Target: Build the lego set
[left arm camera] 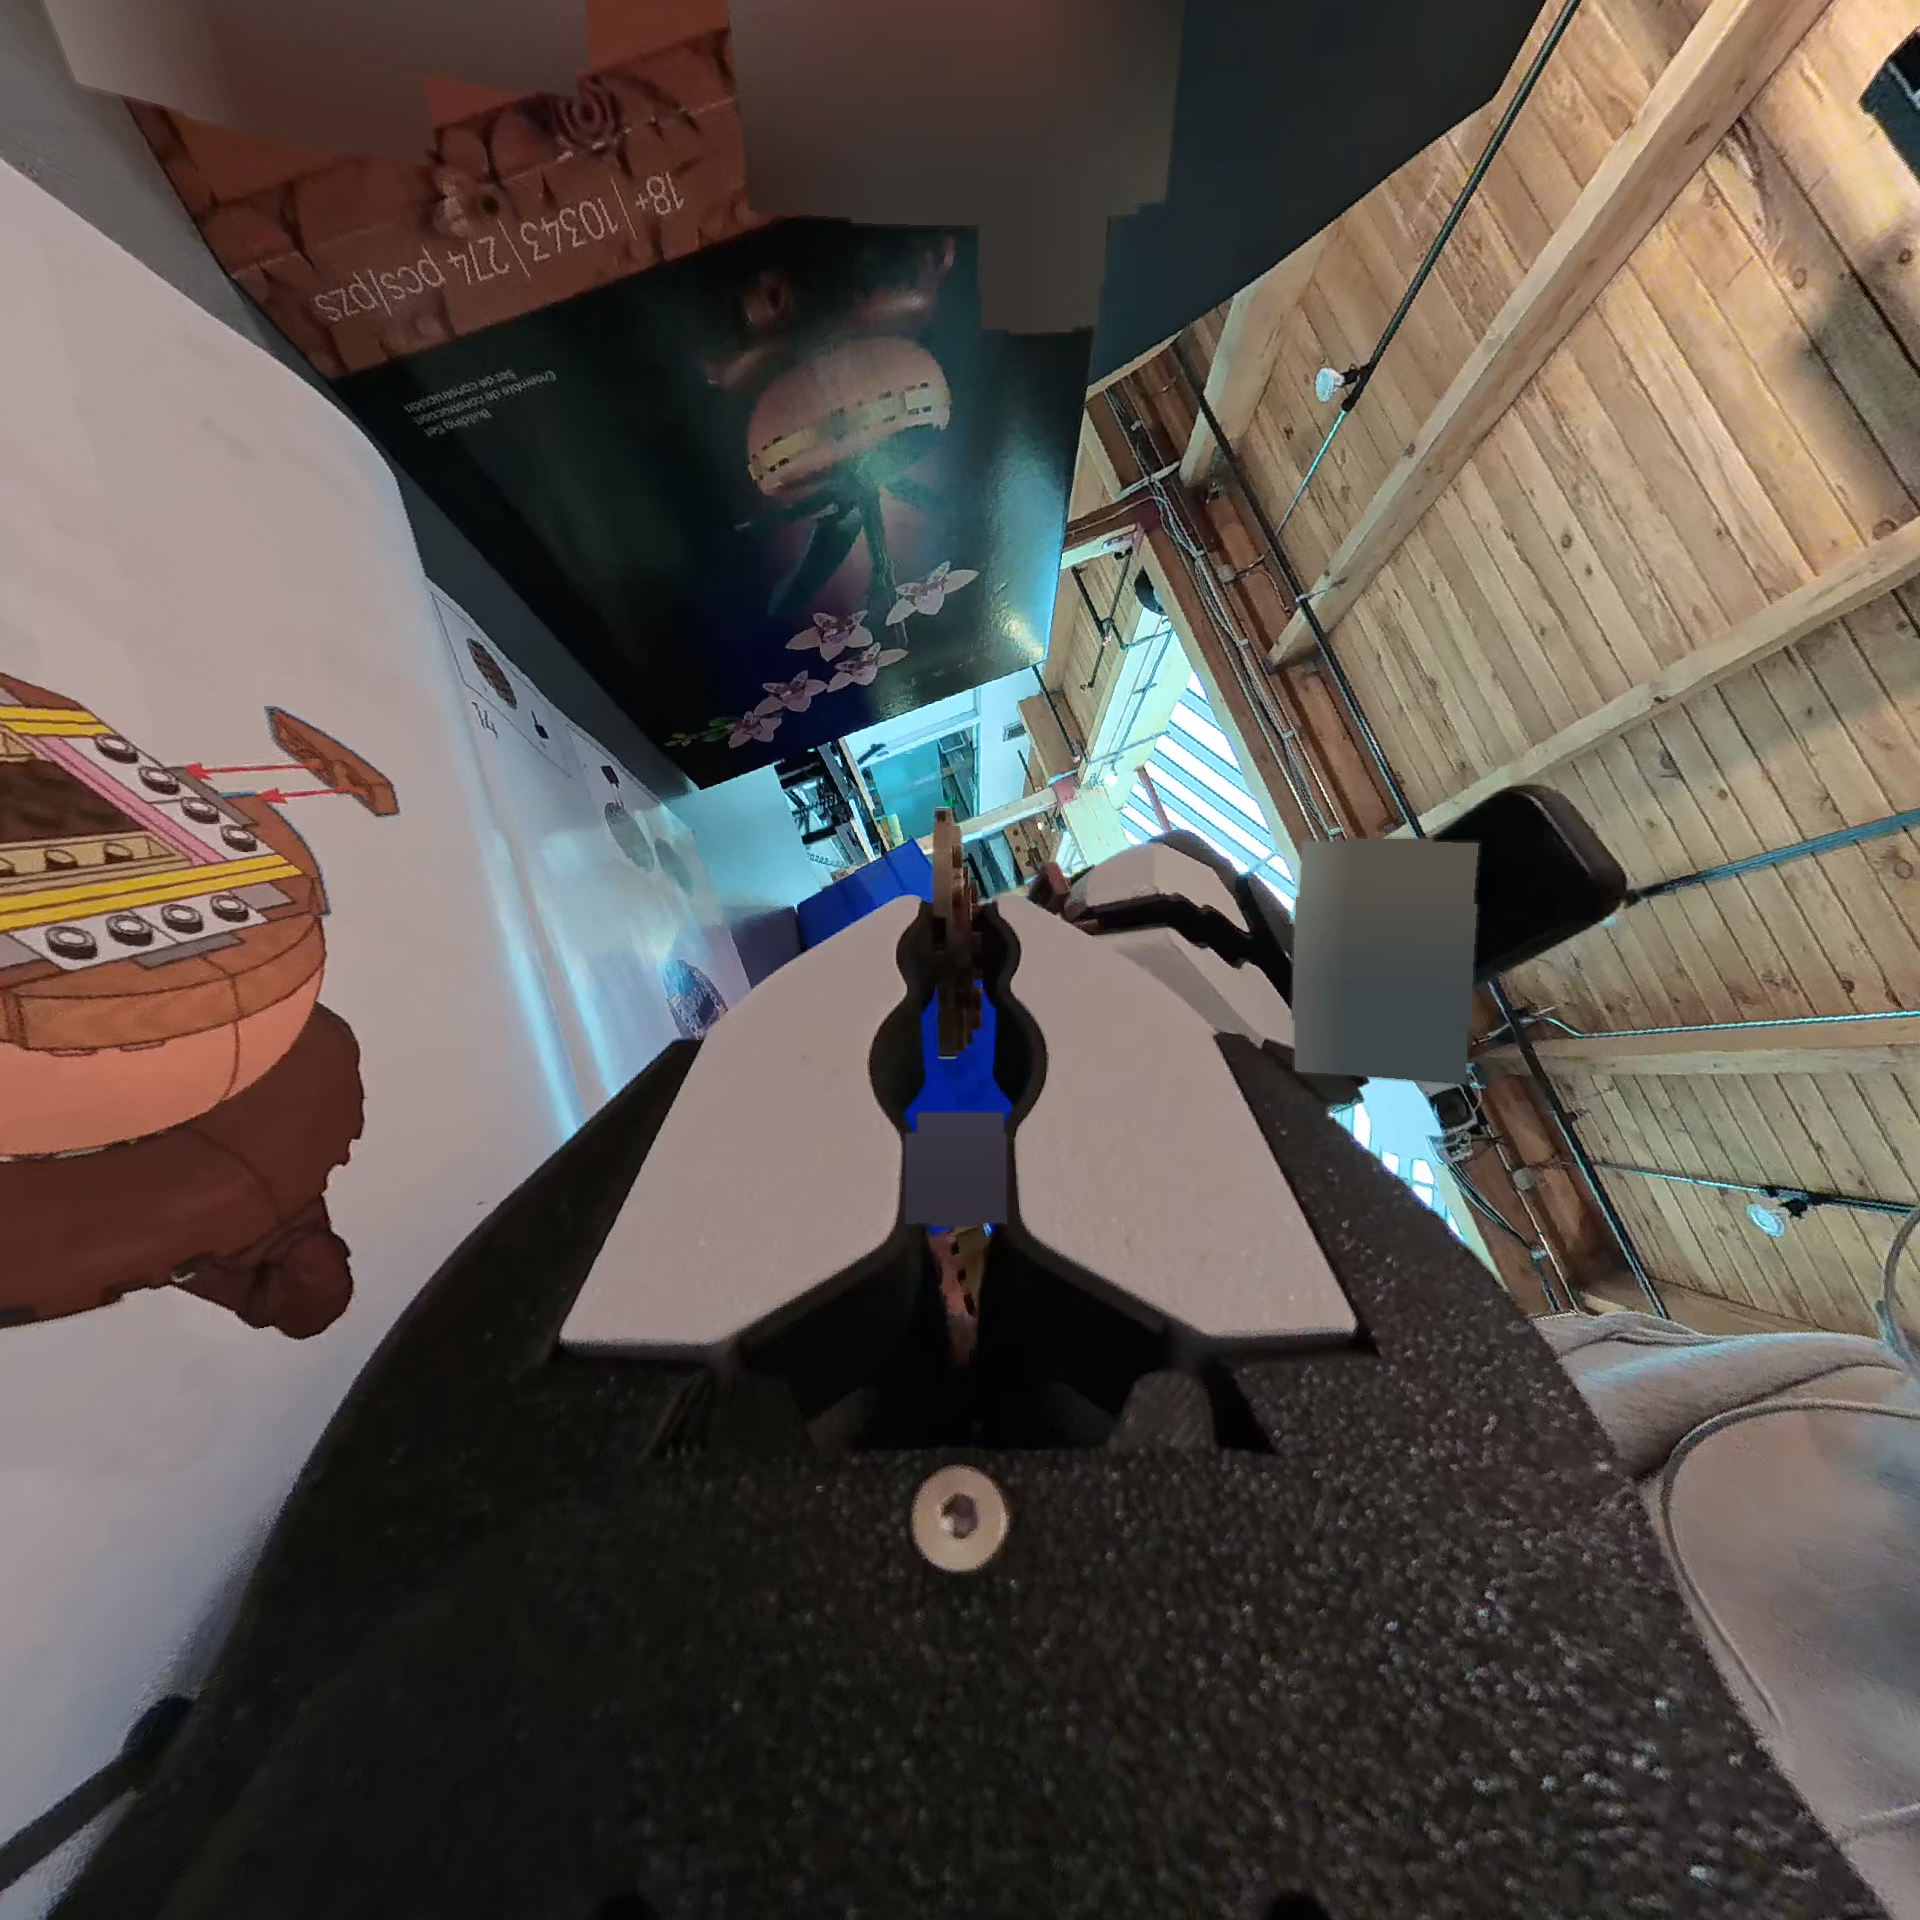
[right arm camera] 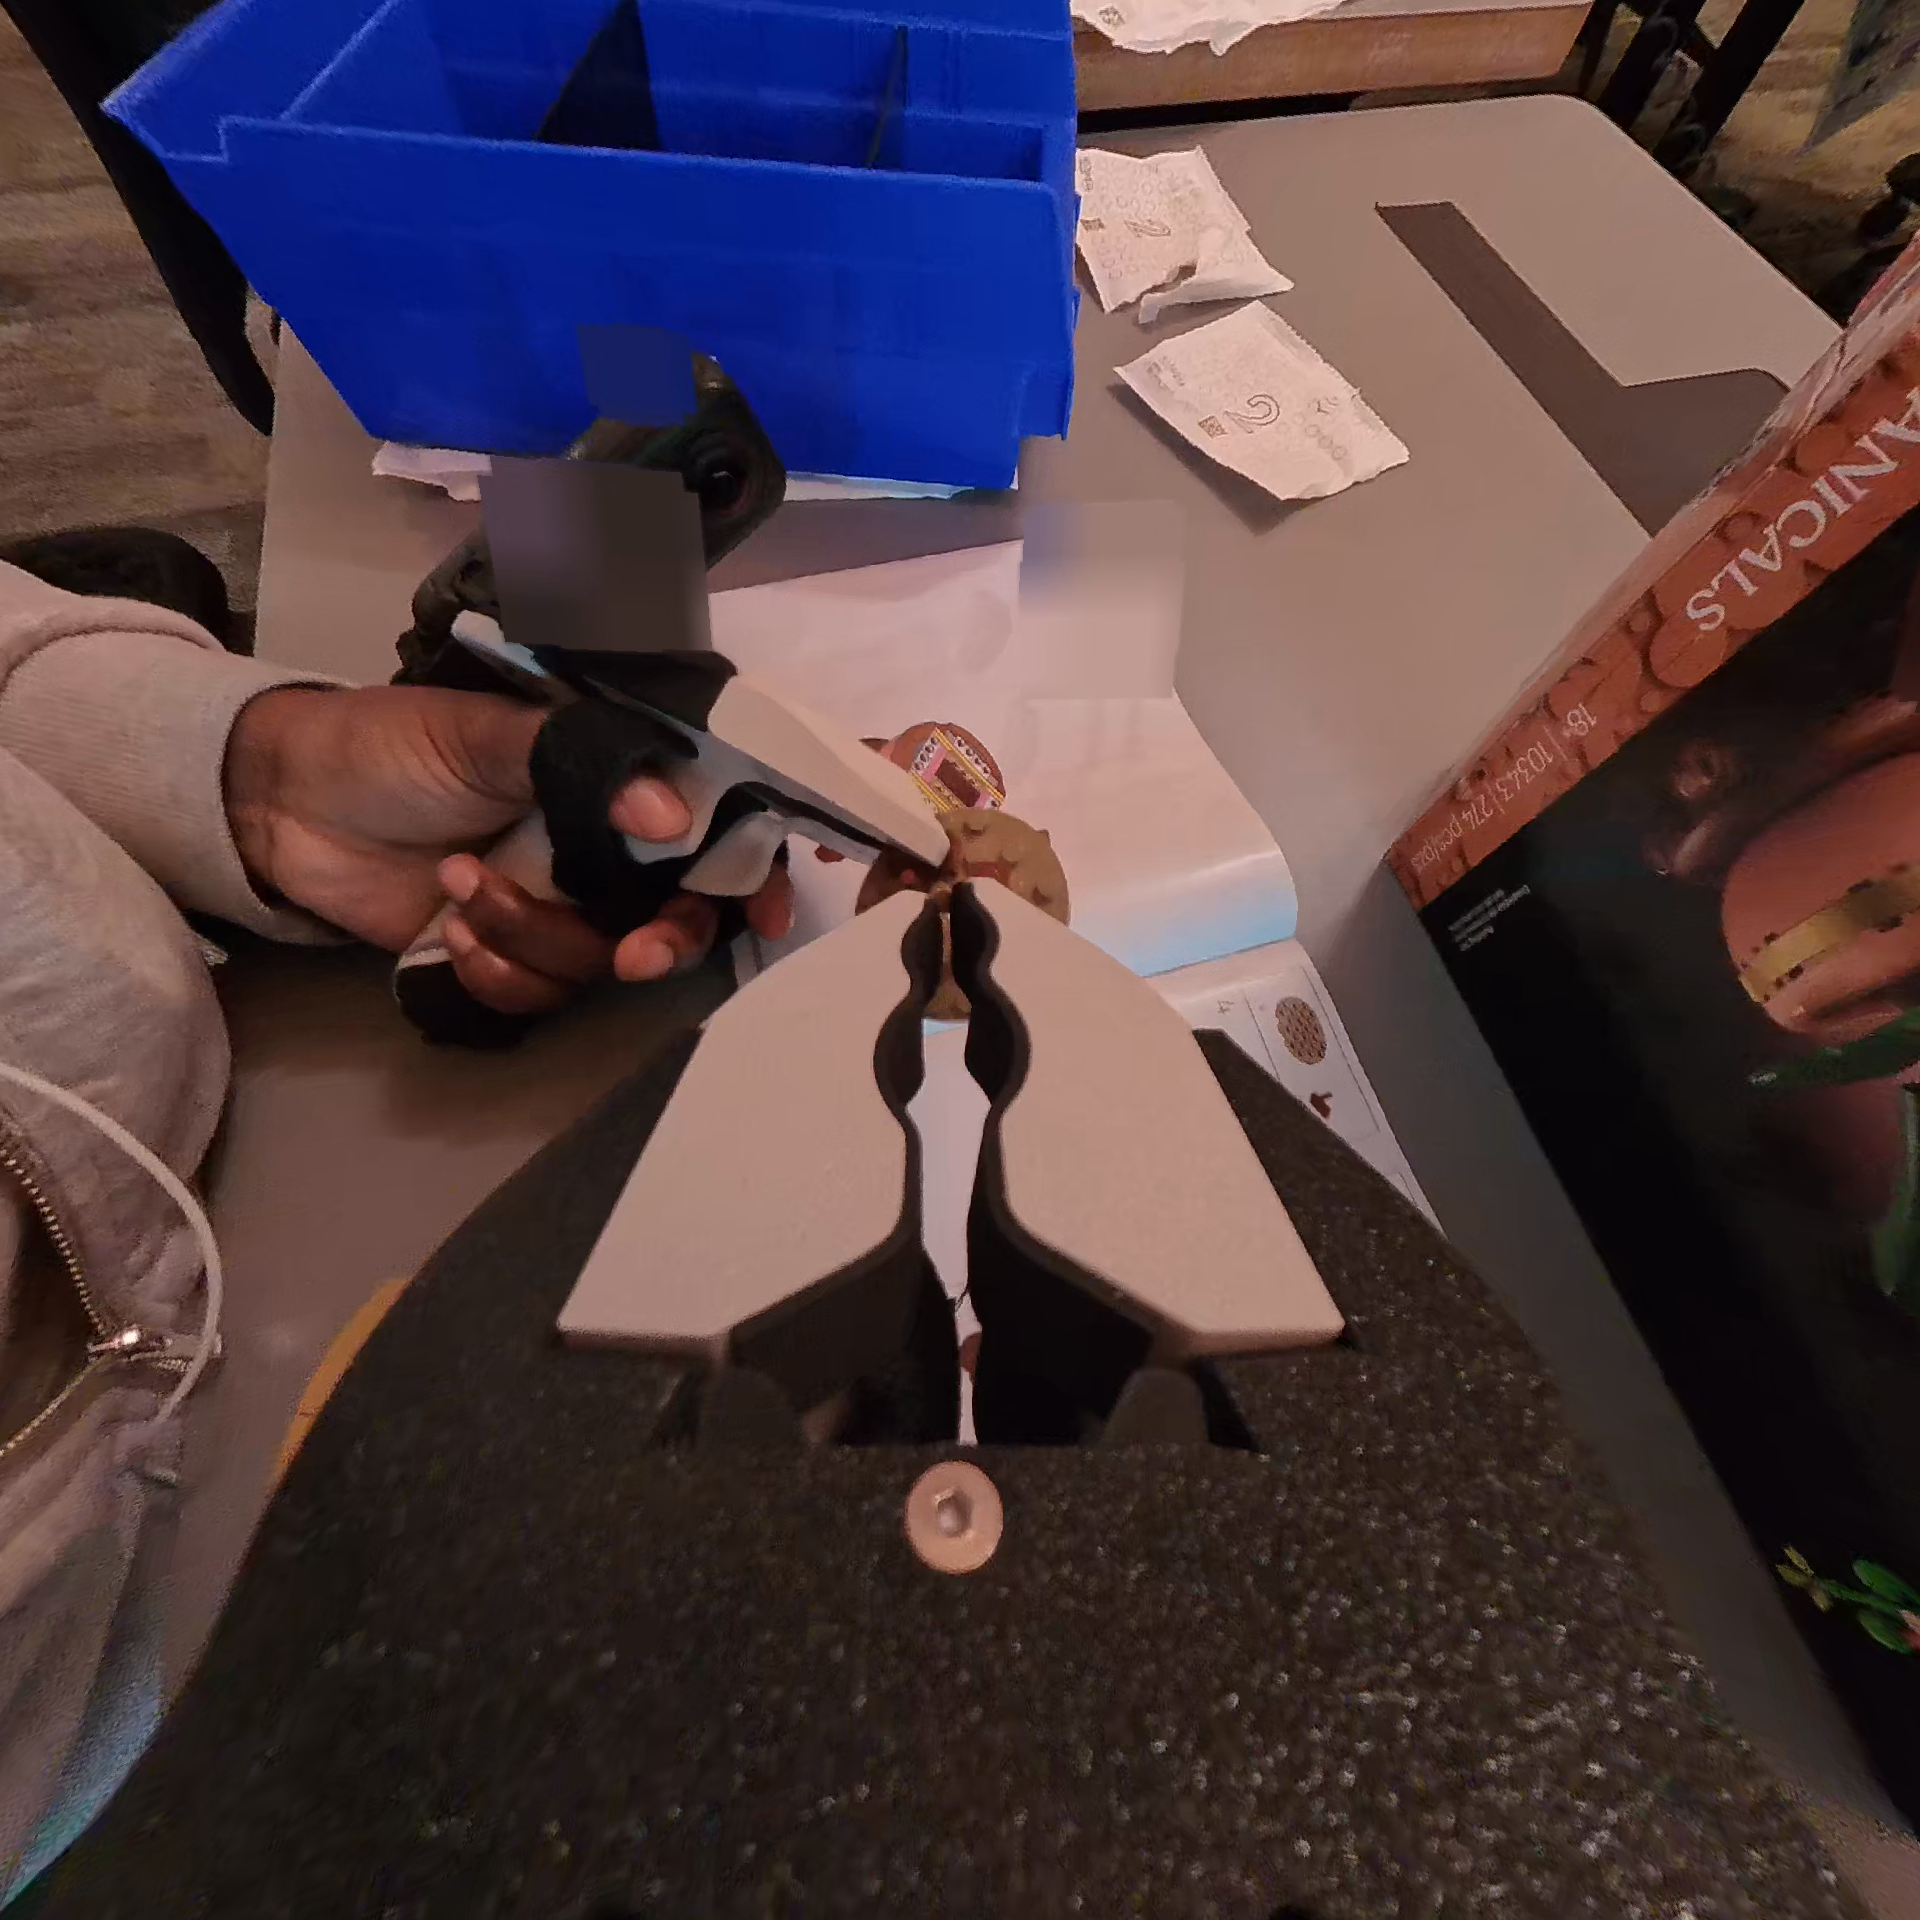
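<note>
I have the left gripper (left arm camera: 951, 914) pinched nearly shut on the round tan lego plate (right arm camera: 1003, 862), my right gripper (right arm camera: 951, 899) nipping its near edge, so most of the build looks undone.

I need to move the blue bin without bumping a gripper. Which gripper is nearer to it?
Left. The left gripper sits between the blue bin and the right gripper, whose jaws meet it at the round tan lego piece, farther from the bin.

lego box (right arm camera: 1704, 935) cut off at right edge (blurred too)
</note>
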{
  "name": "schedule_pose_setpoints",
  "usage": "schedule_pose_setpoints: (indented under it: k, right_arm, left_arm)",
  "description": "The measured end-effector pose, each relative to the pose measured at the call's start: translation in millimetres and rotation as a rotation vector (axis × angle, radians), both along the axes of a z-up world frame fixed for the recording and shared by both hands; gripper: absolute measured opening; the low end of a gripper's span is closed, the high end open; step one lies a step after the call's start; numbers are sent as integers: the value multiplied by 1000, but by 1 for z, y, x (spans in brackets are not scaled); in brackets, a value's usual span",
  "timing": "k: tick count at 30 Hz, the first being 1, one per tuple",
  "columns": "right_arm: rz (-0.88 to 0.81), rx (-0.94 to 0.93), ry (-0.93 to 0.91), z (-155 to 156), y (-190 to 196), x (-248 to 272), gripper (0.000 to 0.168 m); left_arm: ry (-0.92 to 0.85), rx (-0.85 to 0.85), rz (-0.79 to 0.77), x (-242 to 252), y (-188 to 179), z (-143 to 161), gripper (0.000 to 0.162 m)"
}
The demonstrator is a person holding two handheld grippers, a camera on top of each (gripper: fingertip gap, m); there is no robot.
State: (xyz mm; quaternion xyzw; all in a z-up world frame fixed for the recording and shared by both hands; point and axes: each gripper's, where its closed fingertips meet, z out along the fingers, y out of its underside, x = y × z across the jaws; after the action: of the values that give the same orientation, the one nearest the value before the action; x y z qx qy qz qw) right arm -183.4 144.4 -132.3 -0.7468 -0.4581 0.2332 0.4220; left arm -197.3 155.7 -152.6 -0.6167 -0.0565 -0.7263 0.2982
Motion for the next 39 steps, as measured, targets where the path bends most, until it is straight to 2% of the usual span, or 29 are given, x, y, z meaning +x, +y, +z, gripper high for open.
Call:
schedule_pose_setpoints:
  k: [1, 18, 21, 28, 33, 39]
  right_arm:
    - [3, 2, 3, 0, 0, -2, 2]
    - [-40, -98, -55, -14, 10, -9, 2]
    - [-40, -121, -47, -15, 10, -8, 2]
    - [-8, -129, 12, -7, 7, -4, 15]
    - [-11, -161, 129, 2, 5, 0, 12]
    - [-50, -137, 89, -4, 7, 10, 11]
  left_arm:
    - [3, 6, 5, 0, 0, 0, 7]
    - [35, 45, 12, 3, -3, 1, 7]
    - [36, 37, 10, 4, -3, 0, 7]
    - [-7, -11, 15, -1, 2, -1, 7]
    - [-33, -42, 10, -3, 3, -2, 7]
    - [-49, -69, 11, -3, 4, -3, 7]
